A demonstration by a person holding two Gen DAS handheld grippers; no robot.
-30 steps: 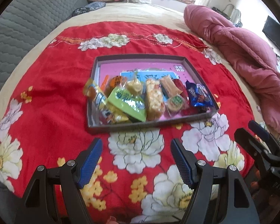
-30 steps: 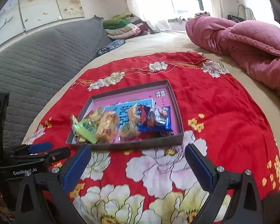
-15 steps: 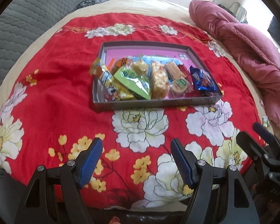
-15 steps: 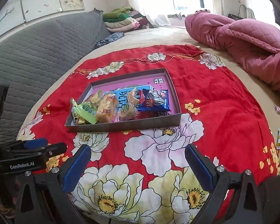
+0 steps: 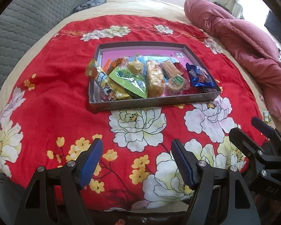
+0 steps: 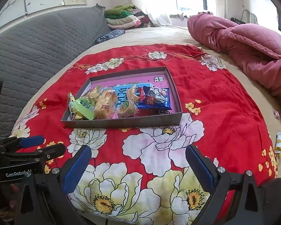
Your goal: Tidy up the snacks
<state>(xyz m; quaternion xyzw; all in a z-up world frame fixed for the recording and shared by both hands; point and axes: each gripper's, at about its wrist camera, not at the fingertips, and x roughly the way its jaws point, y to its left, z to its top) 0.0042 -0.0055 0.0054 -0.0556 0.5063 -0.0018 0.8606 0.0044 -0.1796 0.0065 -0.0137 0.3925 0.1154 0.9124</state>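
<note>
A shallow grey box (image 5: 151, 102) with a pink floor sits on the red flowered cloth (image 5: 56, 86). Several wrapped snacks lie in its near half: a green packet (image 5: 128, 80), a blue packet (image 5: 199, 76), a puffed-rice bar (image 5: 155, 78), a round biscuit (image 5: 176, 83). The box also shows in the right wrist view (image 6: 125, 122), with the blue packet (image 6: 156, 99). My left gripper (image 5: 136, 162) is open and empty, well short of the box. My right gripper (image 6: 138, 166) is open and empty, also near the cloth's front edge.
A pink quilt (image 5: 243, 43) is bunched at the right. A grey quilted headboard (image 6: 37, 45) runs along the left. Folded clothes (image 6: 123, 18) are stacked at the back. Small green-yellow packets (image 6: 280, 141) lie off the cloth at the right edge.
Both grippers have drawn back from the box and risen a little; the box looks farther away. Both stay open and empty. The snacks have not moved.
</note>
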